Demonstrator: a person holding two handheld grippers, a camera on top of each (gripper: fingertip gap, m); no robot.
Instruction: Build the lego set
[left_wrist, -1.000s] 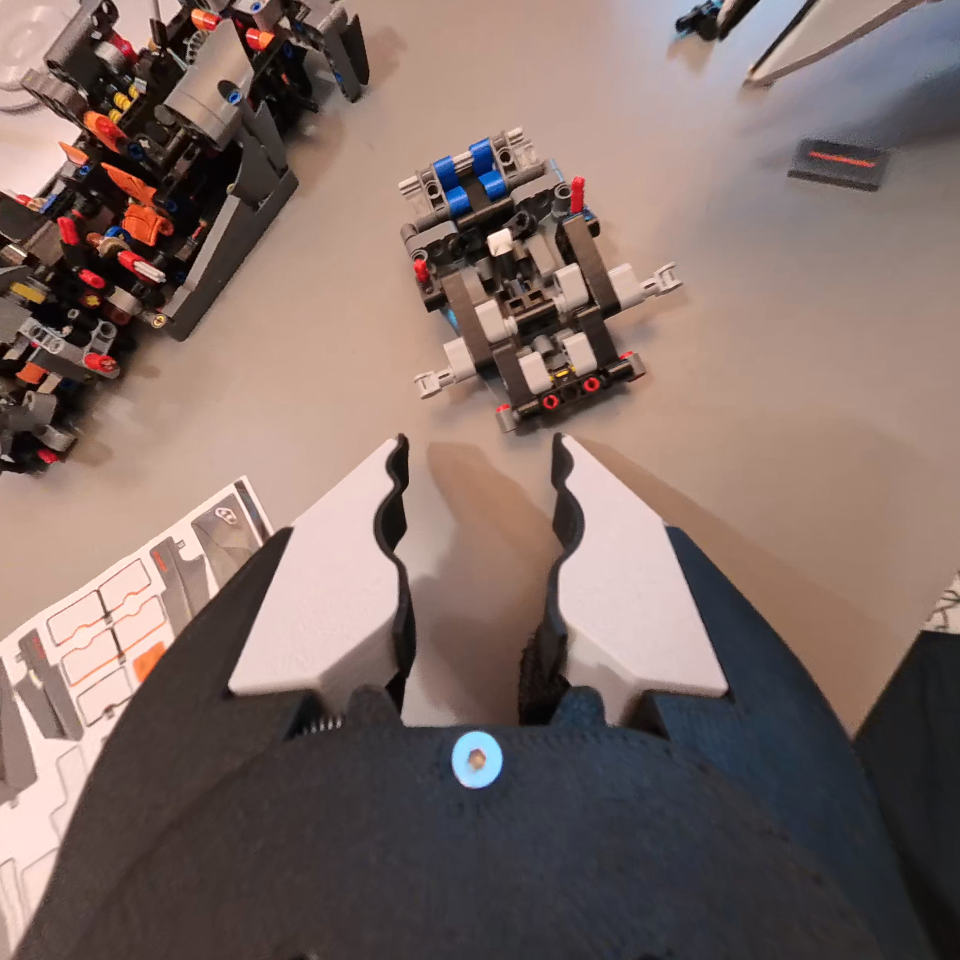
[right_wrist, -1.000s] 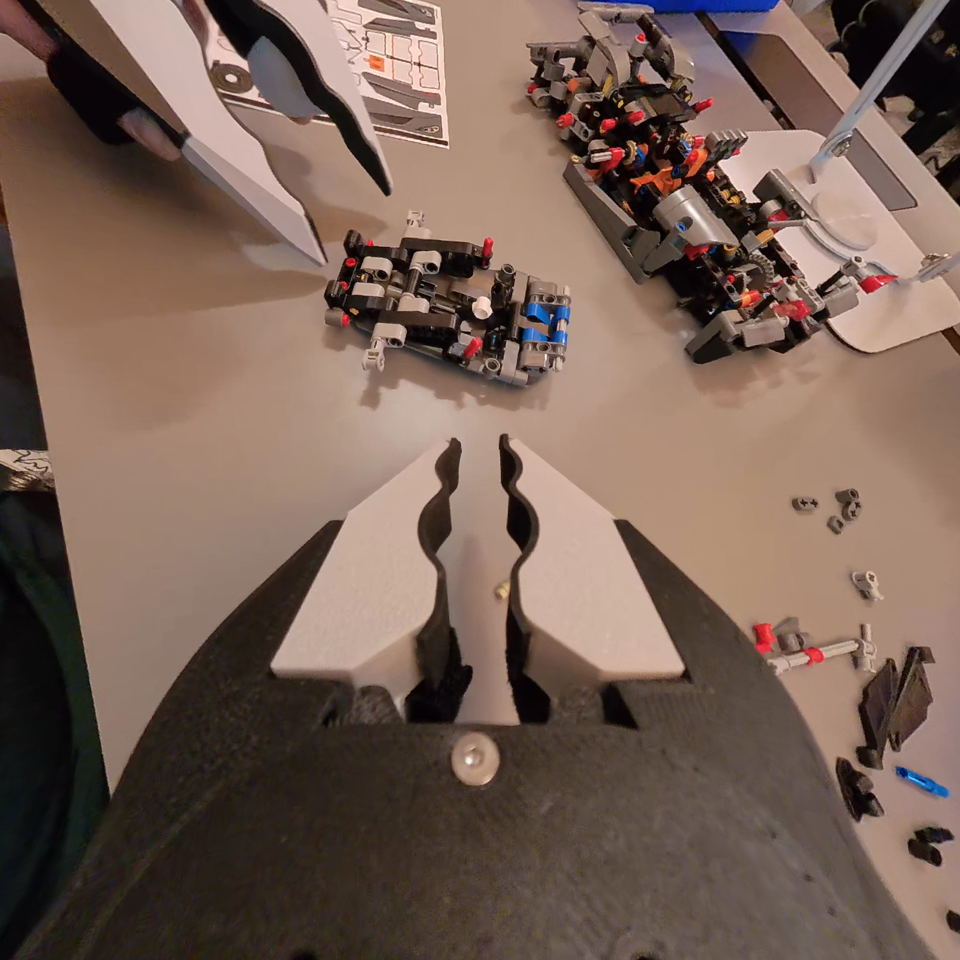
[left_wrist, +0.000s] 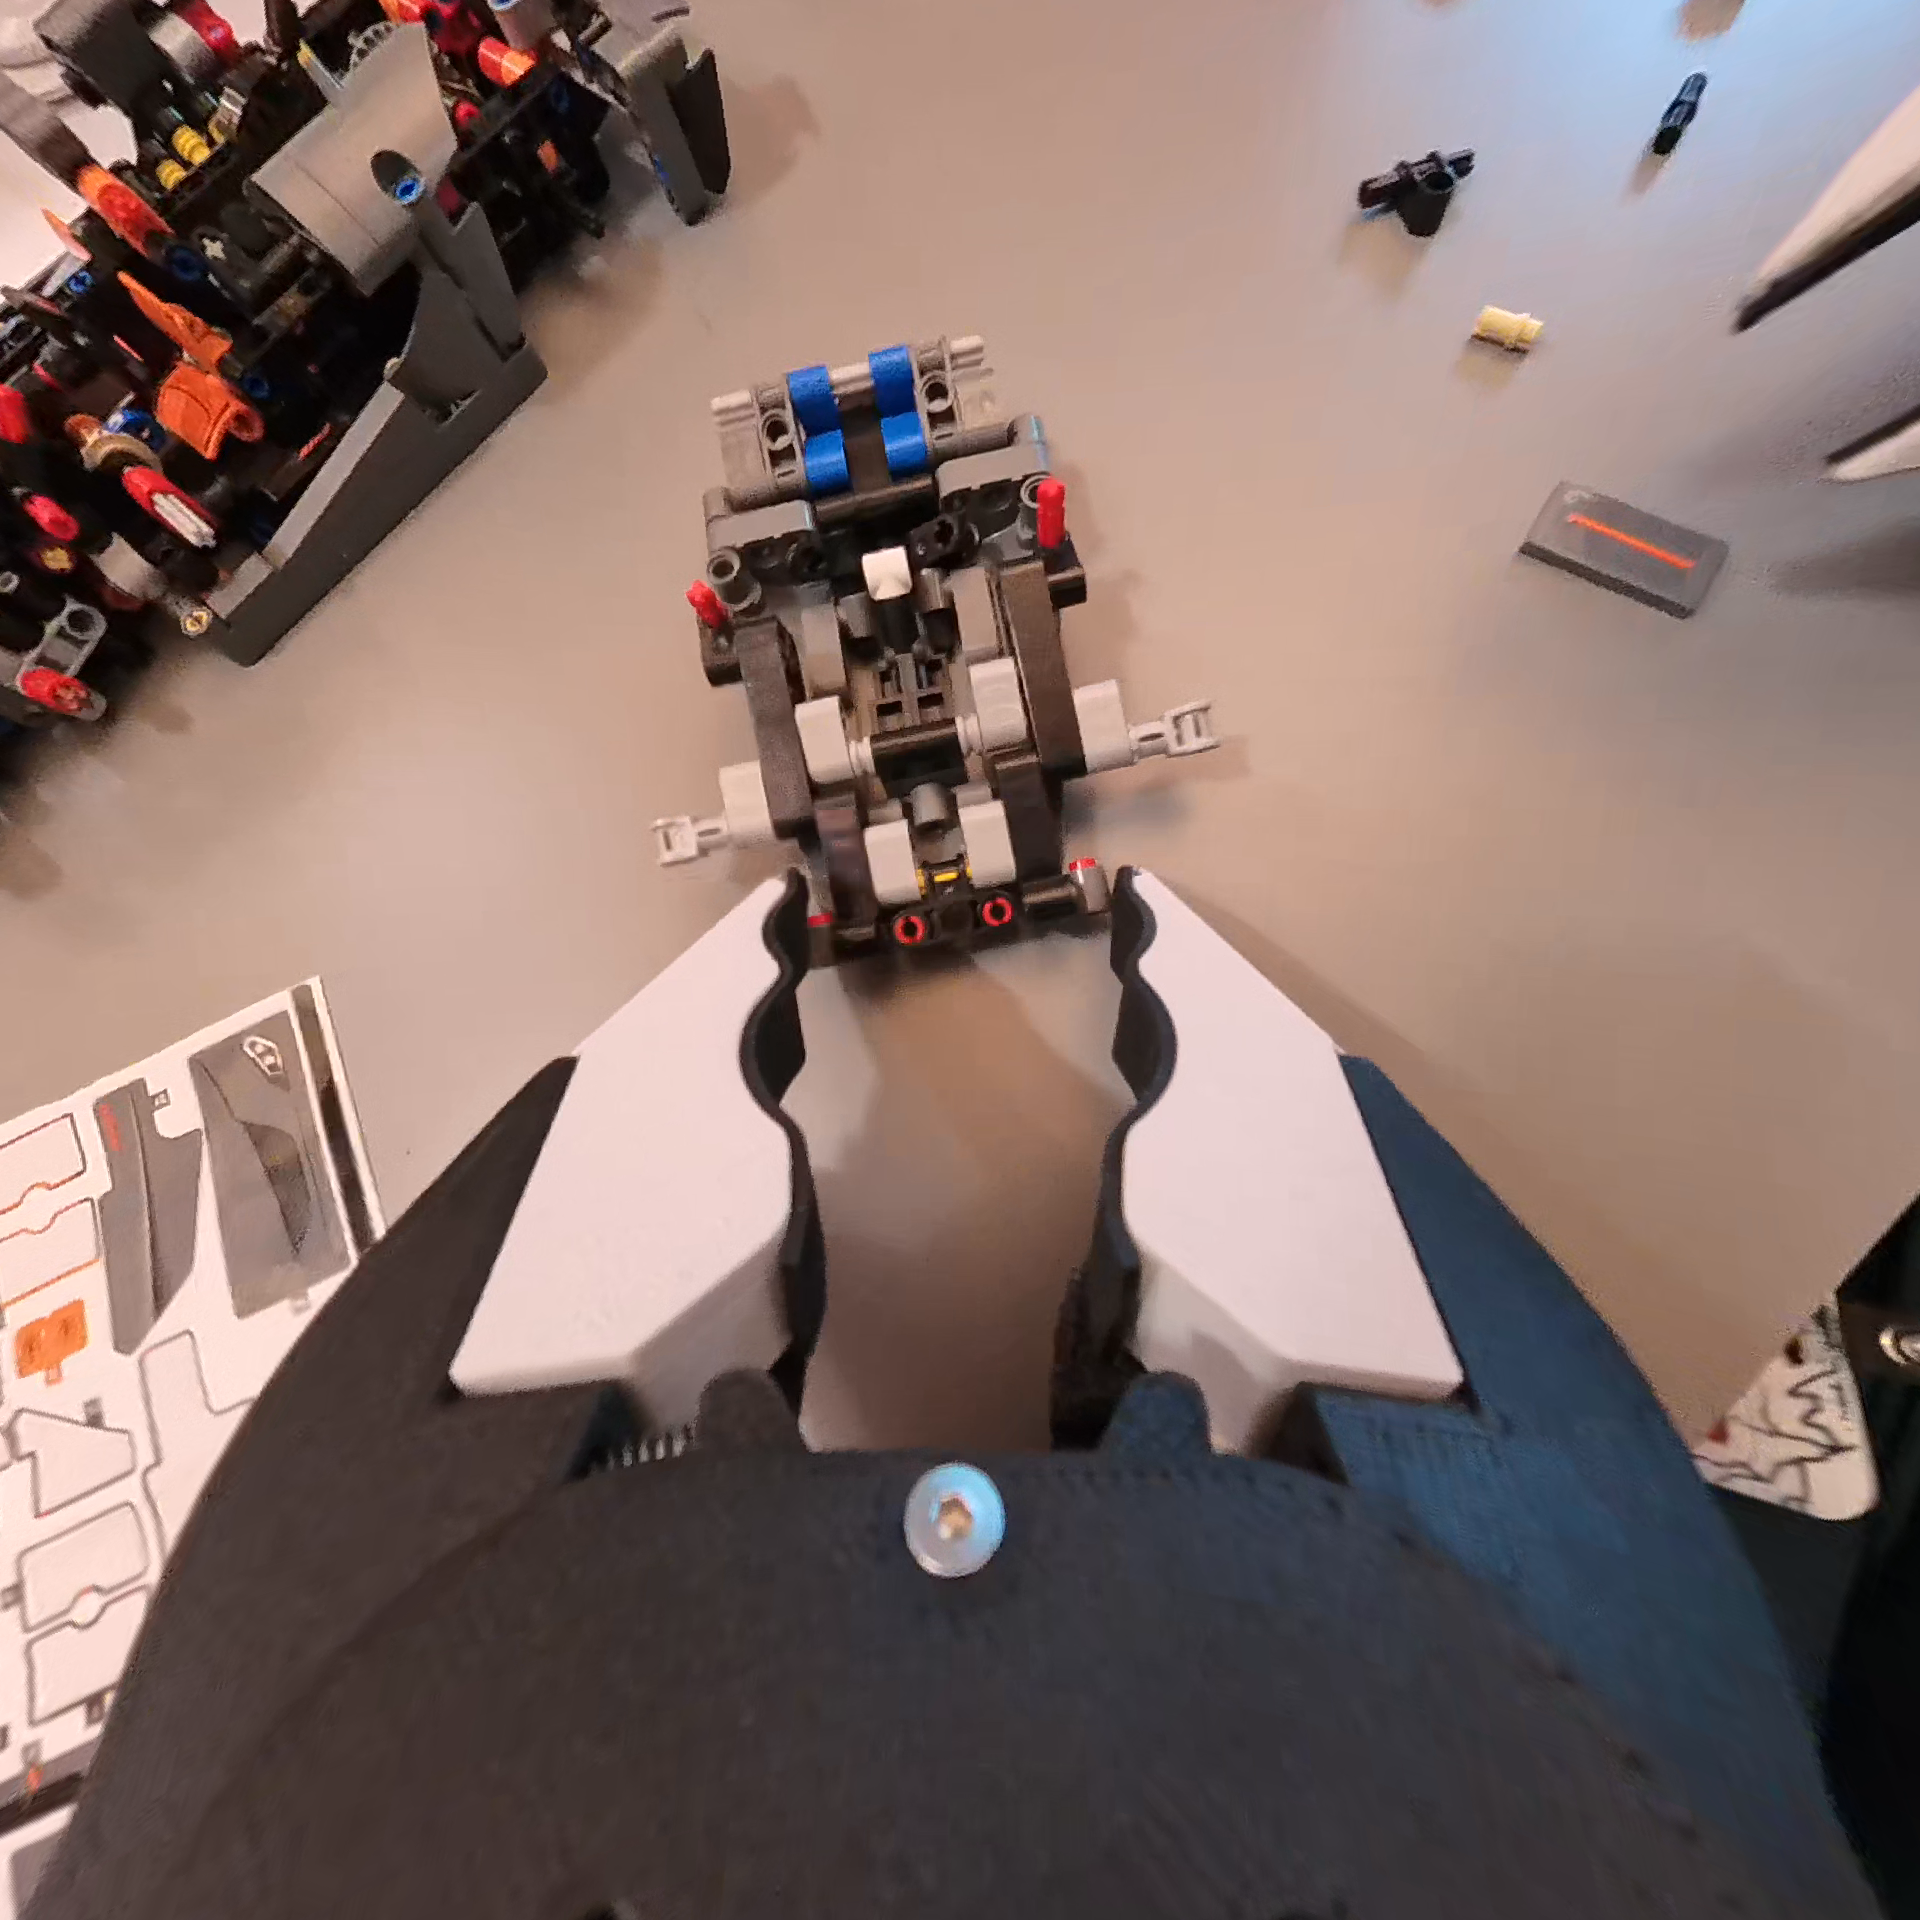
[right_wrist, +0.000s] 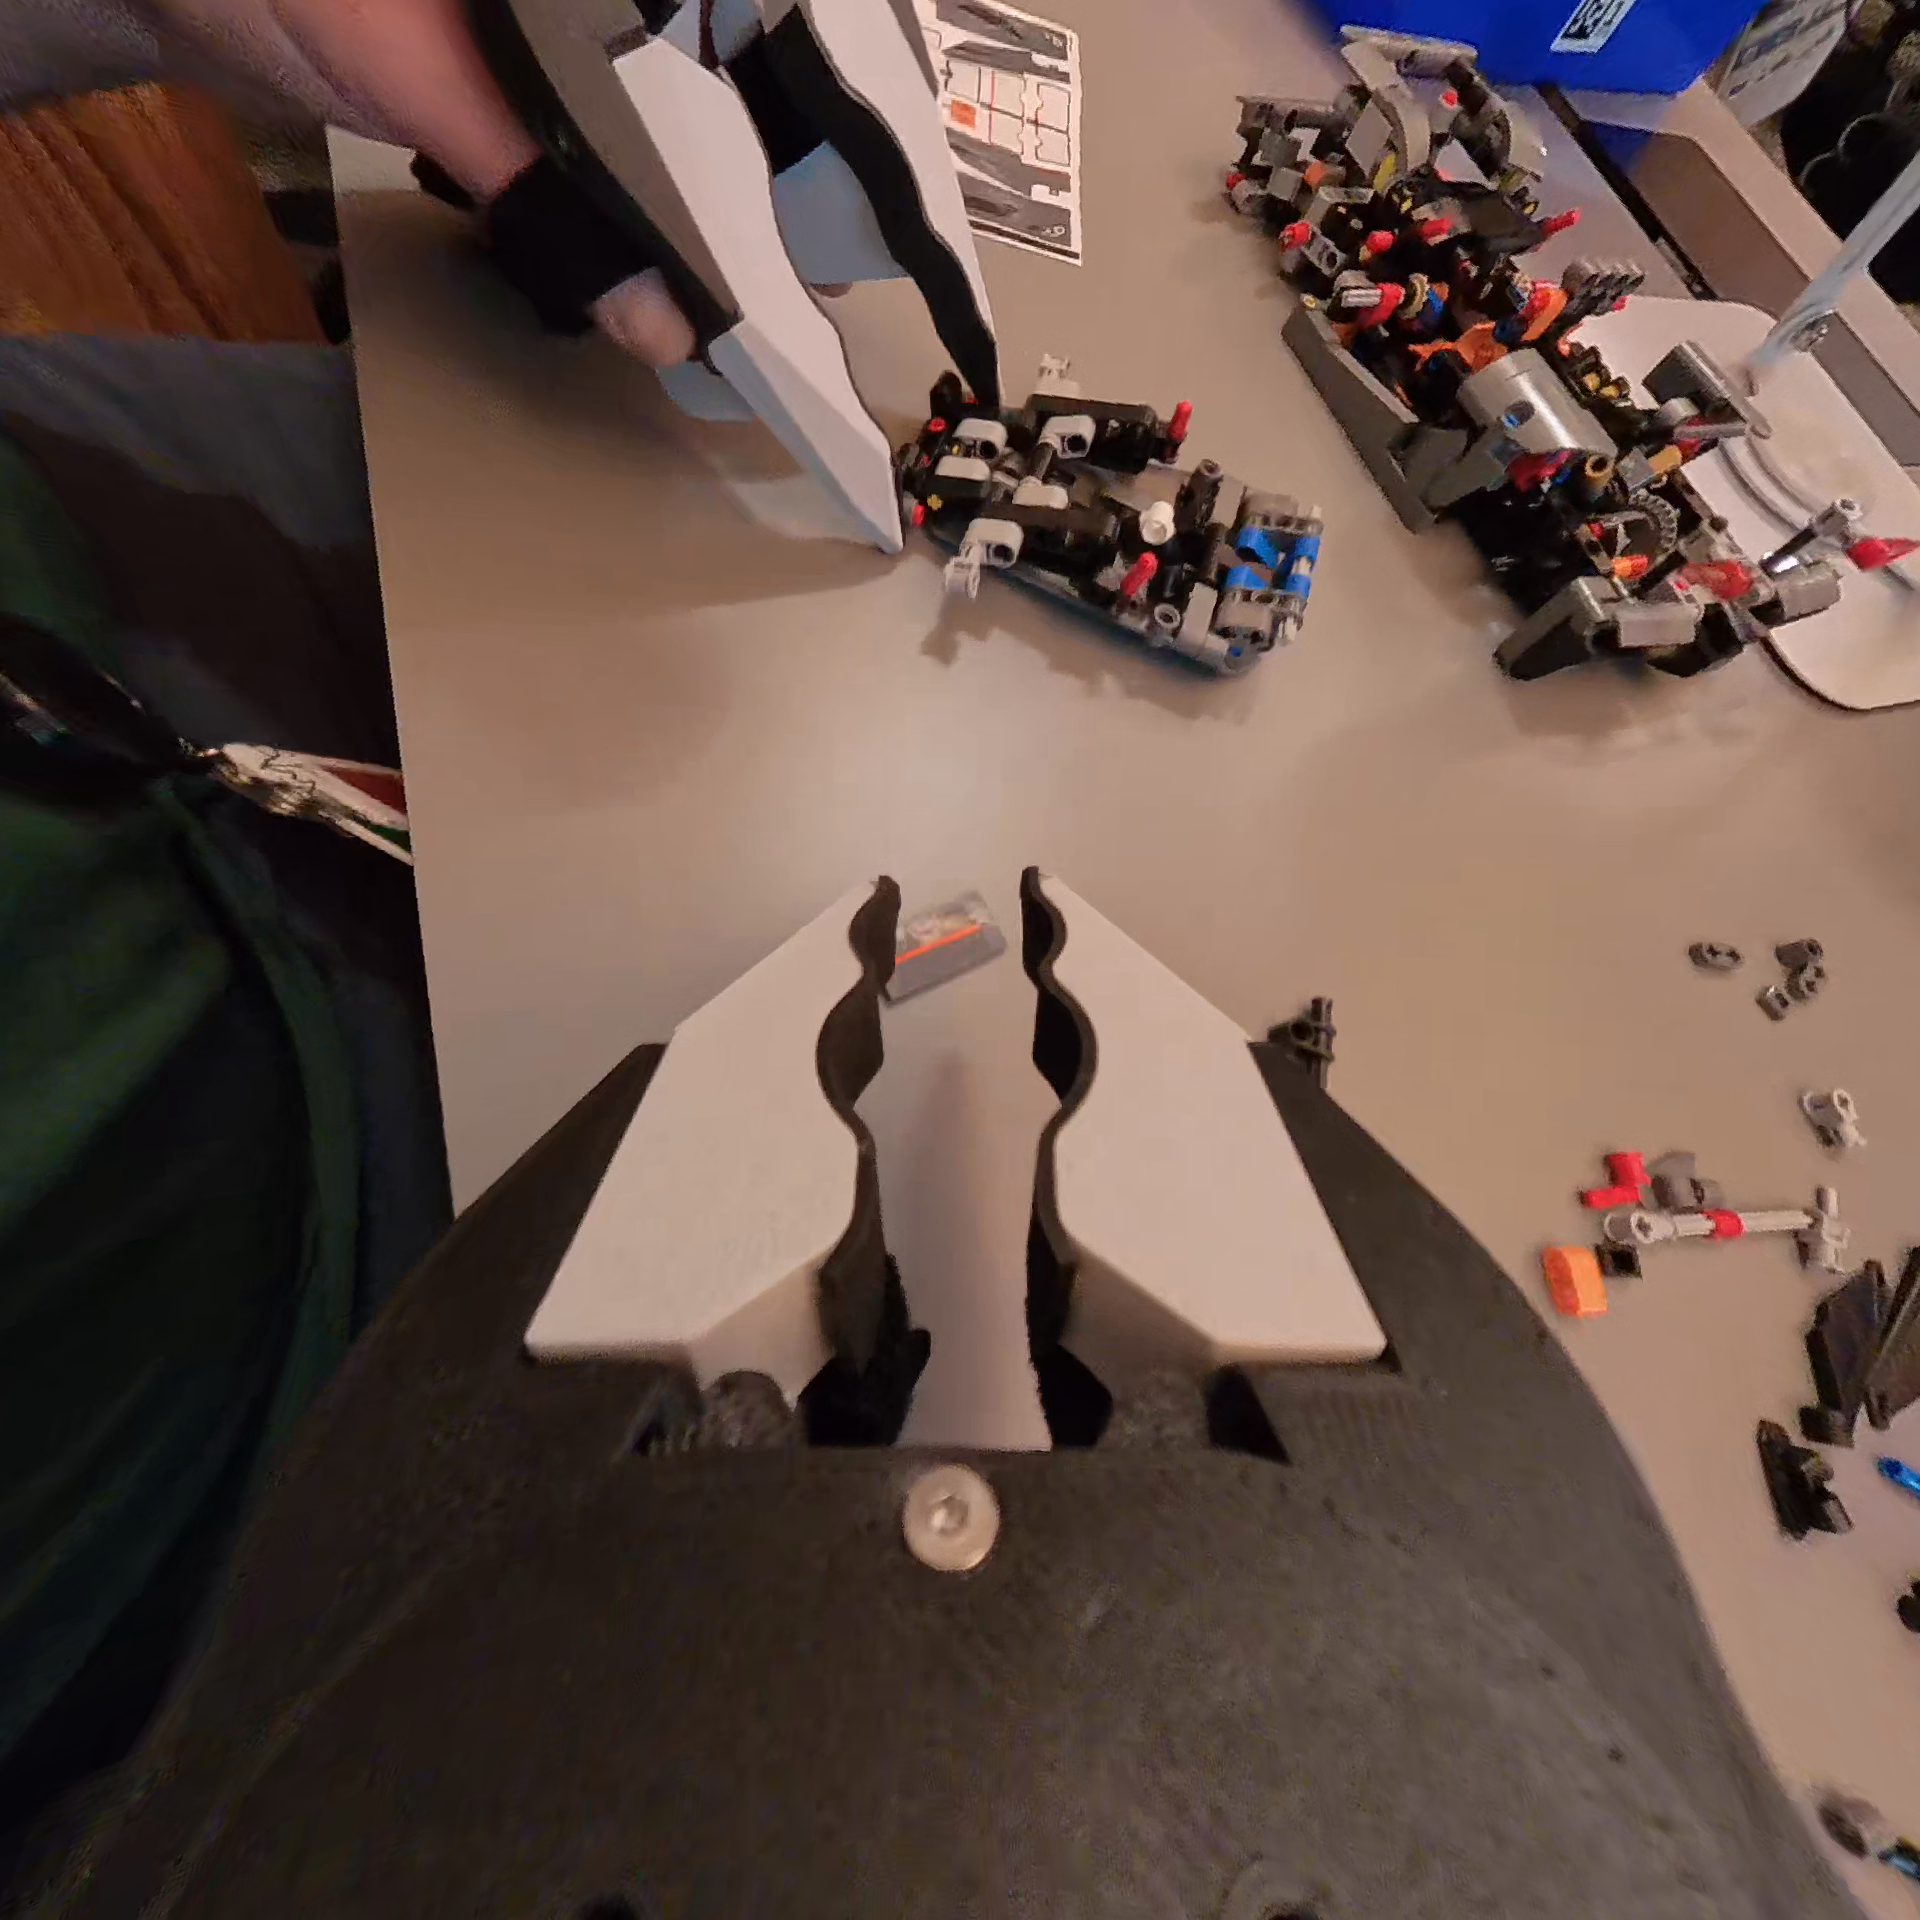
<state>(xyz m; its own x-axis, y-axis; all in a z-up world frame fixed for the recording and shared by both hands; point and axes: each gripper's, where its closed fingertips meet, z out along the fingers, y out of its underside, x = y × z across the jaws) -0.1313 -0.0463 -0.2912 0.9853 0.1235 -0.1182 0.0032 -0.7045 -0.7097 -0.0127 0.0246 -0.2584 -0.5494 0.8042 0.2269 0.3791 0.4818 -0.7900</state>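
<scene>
The left gripper (left_wrist: 951, 904), jaws apart, straddles the near end of the small black-and-grey brick chassis with blue pieces (left_wrist: 899, 665) on the grey table (left_wrist: 1351, 831); whether its fingertips touch is unclear; a skewed squeeze could pop its thin side connectors loose; the right gripper (right_wrist: 956, 894) hovers, jaws apart and empty, above a flat dark orange-striped tile (right_wrist: 943, 943).

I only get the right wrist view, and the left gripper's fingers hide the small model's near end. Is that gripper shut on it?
Observer: No. The left wrist view shows the left gripper open, with its fingers flanking the near end of the small model.
Operator: What's on that end?
Observer: A black crossbeam with two red pin ends facing the gripper.
Operator: Any loose parts I'm missing?
Observer: A tan pin lies on the table, beyond the dark tile.
</scene>
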